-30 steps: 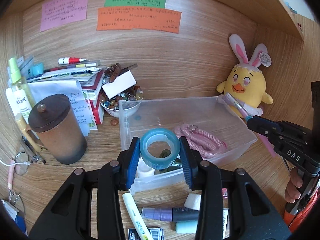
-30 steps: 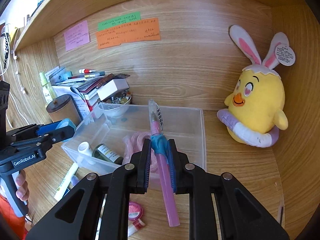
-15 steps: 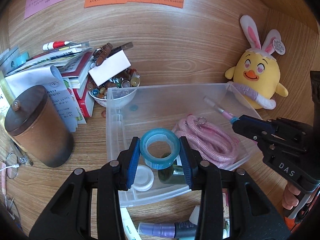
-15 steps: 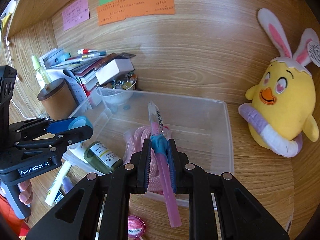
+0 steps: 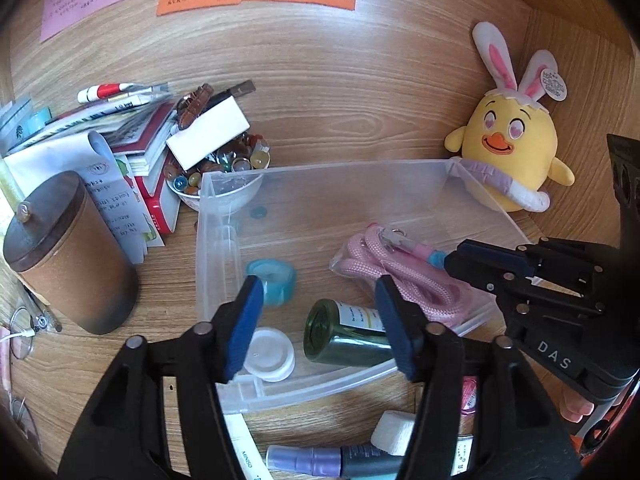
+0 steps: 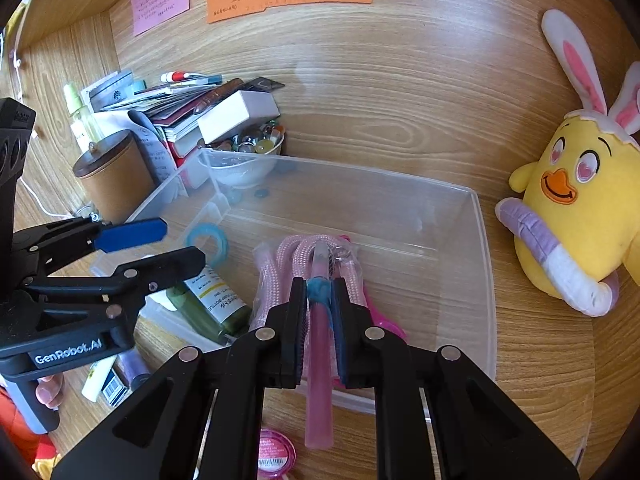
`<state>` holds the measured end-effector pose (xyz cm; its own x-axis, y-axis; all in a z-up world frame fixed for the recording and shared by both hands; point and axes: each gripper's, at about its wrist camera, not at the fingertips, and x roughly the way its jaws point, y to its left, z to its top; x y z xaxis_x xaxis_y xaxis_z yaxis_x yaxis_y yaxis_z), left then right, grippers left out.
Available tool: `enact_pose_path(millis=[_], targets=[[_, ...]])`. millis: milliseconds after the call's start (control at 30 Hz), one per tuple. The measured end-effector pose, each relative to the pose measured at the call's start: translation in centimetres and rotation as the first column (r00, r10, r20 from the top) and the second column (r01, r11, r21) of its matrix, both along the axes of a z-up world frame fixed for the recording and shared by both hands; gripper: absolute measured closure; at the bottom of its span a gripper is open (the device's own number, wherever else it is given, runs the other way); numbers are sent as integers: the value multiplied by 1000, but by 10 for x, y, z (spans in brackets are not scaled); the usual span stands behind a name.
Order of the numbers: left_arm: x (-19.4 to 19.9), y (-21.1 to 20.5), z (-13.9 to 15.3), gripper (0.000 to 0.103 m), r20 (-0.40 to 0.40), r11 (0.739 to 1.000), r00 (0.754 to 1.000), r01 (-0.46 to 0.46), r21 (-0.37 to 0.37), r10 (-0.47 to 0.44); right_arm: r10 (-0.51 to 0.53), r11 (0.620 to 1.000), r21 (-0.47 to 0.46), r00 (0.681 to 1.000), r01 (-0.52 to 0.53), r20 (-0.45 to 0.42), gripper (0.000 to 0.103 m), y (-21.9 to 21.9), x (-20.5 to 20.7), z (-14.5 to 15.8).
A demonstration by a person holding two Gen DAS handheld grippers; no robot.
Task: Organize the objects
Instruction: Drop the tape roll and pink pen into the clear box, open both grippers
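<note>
Two grippers hang over the bin [image 5: 224, 216]. The left gripper [image 5: 318, 322] has just been opening, jaws apart and empty. The tape [image 5: 272, 281], clamped a second ago, now lies in the bin just ahead of the left jaw. The right gripper [image 6: 320, 300] stays clamped on the pen [image 6: 319, 360], tip over the rope [image 6: 304, 252].

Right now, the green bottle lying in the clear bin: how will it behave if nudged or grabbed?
The green bottle lies on its side on the bin floor, so a nudge would probably roll it. It looks like smooth, glossy glass: likely slippery, fairly heavy for its size and breakable. The pink rope beside it might stop a roll that way.
</note>
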<state>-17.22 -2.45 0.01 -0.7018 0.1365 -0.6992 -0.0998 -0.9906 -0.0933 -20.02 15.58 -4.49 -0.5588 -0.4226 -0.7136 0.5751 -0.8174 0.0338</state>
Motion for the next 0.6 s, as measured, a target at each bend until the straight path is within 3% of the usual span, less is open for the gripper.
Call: enact_pose_path(millis=[133,233,400,600], targets=[[10,3,9,33,-34,1000,999,1,-20,-2,6,1000,-11,1000,-5,4,89,3,5,4],[18,5,15,21,-64,999,998,-9,-33,6,-1,1000,-11,1000,0,-15,83,7,13,9],[36,3,28,9,-111,999,994,-20,-35,16,-9,1000,2,997,9,-76,65,13,32,17],[61,1,35,2,-148,997,989,-34,-75,22,-15,1000,10,991,17,-130,42,18,58,22]])
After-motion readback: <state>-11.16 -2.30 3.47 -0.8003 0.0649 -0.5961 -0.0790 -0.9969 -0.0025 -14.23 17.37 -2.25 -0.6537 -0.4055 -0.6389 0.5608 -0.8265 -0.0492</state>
